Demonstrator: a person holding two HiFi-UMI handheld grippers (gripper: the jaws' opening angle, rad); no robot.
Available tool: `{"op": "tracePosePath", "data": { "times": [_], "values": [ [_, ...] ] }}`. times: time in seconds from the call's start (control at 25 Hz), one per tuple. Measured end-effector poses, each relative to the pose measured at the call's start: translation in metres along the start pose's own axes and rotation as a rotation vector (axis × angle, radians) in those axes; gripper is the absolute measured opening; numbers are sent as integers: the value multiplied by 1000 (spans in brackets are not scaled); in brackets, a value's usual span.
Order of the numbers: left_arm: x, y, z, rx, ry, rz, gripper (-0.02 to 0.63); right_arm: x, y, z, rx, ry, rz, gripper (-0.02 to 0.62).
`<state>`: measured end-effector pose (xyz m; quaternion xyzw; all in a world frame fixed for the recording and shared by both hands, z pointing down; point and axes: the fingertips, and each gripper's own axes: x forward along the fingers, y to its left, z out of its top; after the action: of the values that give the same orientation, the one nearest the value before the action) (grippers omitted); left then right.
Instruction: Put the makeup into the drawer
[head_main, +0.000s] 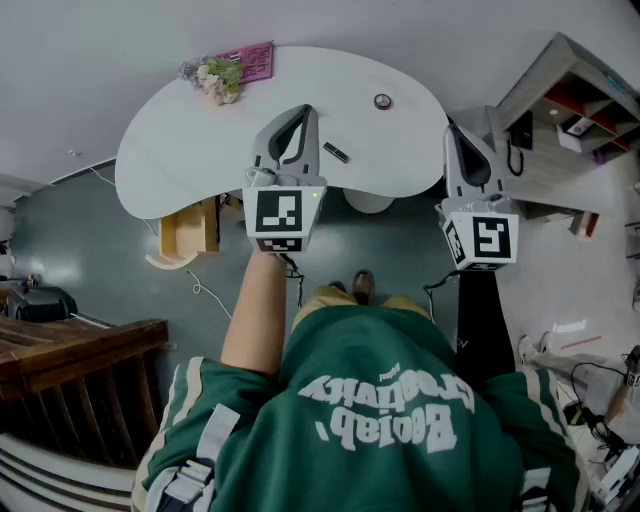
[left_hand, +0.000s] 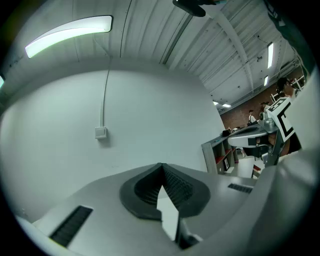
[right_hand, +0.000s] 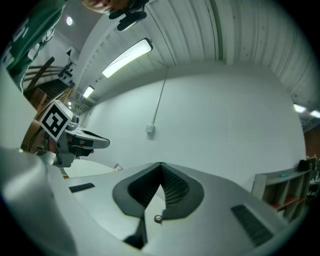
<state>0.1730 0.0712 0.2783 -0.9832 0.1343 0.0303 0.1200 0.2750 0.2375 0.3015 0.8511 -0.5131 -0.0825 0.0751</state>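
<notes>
left gripper (left_hand: 161, 165): jaws closed tip to tip, nothing between them. right gripper (right_hand: 160, 164): jaws likewise closed and empty; a small round item (right_hand: 158, 218) shows through the gap below the tips. both grippers are held level, facing a white wall (left_hand: 150, 115). in the head view the left gripper overlaps the white table (head_main: 180, 140); the right one is at the table's right edge. makeup lies on the table top: a dark slim stick (head_main: 336, 152) just right of the left gripper, with the small round item farther back. flowers (head_main: 215, 77) and a pink card (head_main: 250, 62) sit at the far edge. a pale wooden unit (head_main: 188, 228) stands under the table's left side.
</notes>
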Motion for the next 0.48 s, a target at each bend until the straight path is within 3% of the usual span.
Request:
{"op": "tracePosePath", "data": {
  "times": [0.48],
  "values": [
    [-6, -4, -5, 1, 33, 16, 14, -5, -8, -7, 6, -33, 4, 9]
  ]
}}
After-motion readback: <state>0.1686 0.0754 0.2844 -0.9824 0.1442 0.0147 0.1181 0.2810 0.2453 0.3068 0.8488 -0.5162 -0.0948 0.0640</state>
